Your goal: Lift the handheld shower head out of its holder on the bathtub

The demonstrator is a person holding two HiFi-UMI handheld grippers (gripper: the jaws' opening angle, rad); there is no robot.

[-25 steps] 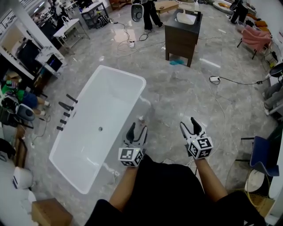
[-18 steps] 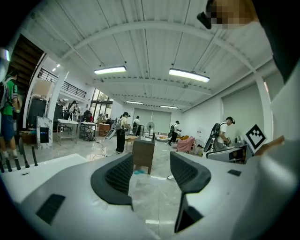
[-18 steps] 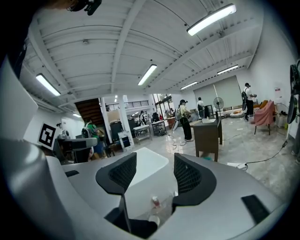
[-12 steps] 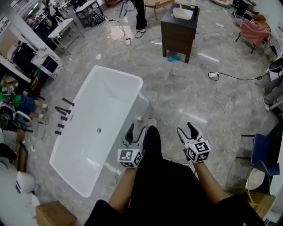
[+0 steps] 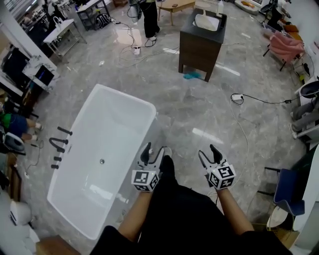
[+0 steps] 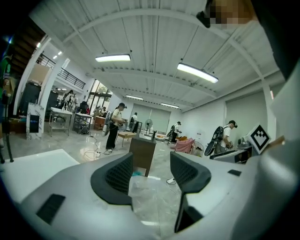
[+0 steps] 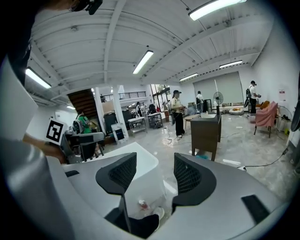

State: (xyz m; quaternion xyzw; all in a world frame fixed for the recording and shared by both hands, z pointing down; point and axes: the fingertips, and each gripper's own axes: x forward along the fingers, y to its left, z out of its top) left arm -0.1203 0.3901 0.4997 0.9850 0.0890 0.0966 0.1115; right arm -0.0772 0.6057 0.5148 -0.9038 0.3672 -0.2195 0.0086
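Note:
The white bathtub (image 5: 99, 159) lies left of centre in the head view. Along its far long side stands a row of black tap fittings (image 5: 59, 145); which of them is the handheld shower head is too small to tell. My left gripper (image 5: 153, 149) hangs open over the floor just right of the tub's near rim, well apart from the fittings. My right gripper (image 5: 208, 152) is open further right. In the left gripper view the left gripper (image 6: 151, 176) holds nothing, and the tub rim (image 6: 33, 166) shows at the left. The right gripper (image 7: 154, 176) is empty too, with the tub (image 7: 133, 161) ahead.
A dark vanity cabinet (image 5: 202, 37) with a white basin stands beyond the tub. A person (image 5: 144, 15) stands near it. A cable (image 5: 244, 99) runs across the grey floor at the right, and a blue chair (image 5: 284, 191) stands further right. My shoe (image 5: 167, 152) shows between the grippers.
I have walked forward: the tub and cabinet have slid down and left in the head view. Both grippers stay open in front of me at the same spacing.

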